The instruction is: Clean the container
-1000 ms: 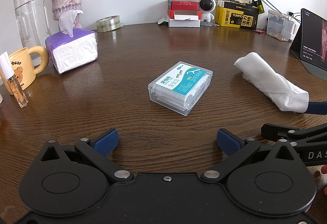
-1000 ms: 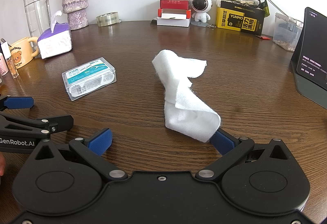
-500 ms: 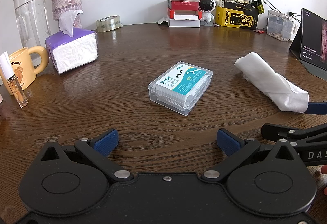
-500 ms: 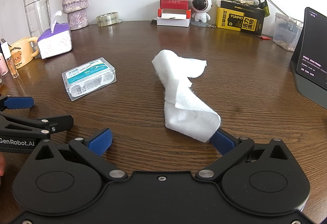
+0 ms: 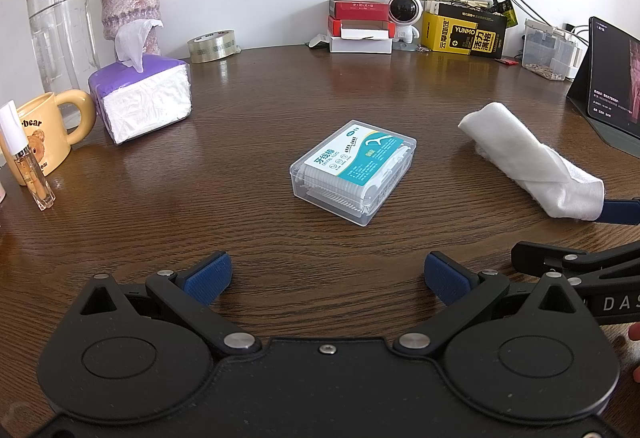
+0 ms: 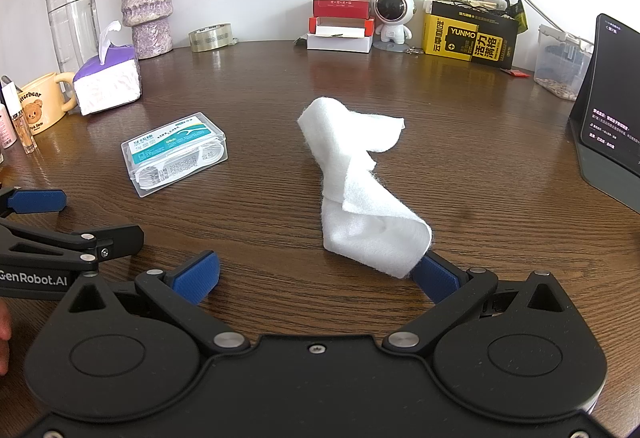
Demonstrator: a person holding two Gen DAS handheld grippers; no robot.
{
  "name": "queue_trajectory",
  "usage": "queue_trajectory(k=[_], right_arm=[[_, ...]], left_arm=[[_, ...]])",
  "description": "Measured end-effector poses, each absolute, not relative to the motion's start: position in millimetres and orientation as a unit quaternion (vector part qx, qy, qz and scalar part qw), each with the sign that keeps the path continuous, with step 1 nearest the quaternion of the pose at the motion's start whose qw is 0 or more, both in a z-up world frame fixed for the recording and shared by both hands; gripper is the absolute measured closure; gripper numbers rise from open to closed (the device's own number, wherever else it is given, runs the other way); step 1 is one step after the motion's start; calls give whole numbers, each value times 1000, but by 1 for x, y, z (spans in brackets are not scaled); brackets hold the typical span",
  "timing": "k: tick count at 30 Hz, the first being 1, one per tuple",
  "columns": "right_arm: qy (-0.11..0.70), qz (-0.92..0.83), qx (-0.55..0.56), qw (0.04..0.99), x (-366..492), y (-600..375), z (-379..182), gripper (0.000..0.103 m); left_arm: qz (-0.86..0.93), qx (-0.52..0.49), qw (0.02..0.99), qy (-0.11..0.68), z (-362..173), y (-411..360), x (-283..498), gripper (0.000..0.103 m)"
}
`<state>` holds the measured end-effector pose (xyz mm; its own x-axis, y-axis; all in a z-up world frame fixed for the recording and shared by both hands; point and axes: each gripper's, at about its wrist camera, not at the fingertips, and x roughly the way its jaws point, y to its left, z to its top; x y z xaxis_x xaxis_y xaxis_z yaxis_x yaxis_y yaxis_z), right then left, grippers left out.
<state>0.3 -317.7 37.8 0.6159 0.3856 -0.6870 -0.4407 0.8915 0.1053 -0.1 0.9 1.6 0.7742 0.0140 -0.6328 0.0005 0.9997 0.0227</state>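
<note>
A clear plastic floss-pick container (image 5: 354, 171) with a teal label lies flat mid-table; it also shows in the right wrist view (image 6: 175, 152). A rolled white cloth (image 5: 528, 166) lies to its right, also in the right wrist view (image 6: 360, 186). My left gripper (image 5: 326, 274) is open and empty, just short of the container. My right gripper (image 6: 316, 274) is open; the cloth's near end rests against its right finger (image 6: 434, 276).
Along the left stand a purple tissue pack (image 5: 140, 102), a yellow mug (image 5: 44, 132), a spray vial (image 5: 26, 162), a water bottle (image 5: 60, 14) and a vase. Tape roll (image 5: 212, 45), boxes (image 5: 360, 26) and a tablet (image 5: 612, 82) line the back and right.
</note>
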Motion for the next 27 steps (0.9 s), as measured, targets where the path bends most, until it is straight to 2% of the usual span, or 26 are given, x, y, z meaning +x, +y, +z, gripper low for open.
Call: queue_trajectory(k=[27], right_arm=[[373,230,-37,898,0,-318,38,0]], left_arm=[[3,15,942,336,1,0,0,0]])
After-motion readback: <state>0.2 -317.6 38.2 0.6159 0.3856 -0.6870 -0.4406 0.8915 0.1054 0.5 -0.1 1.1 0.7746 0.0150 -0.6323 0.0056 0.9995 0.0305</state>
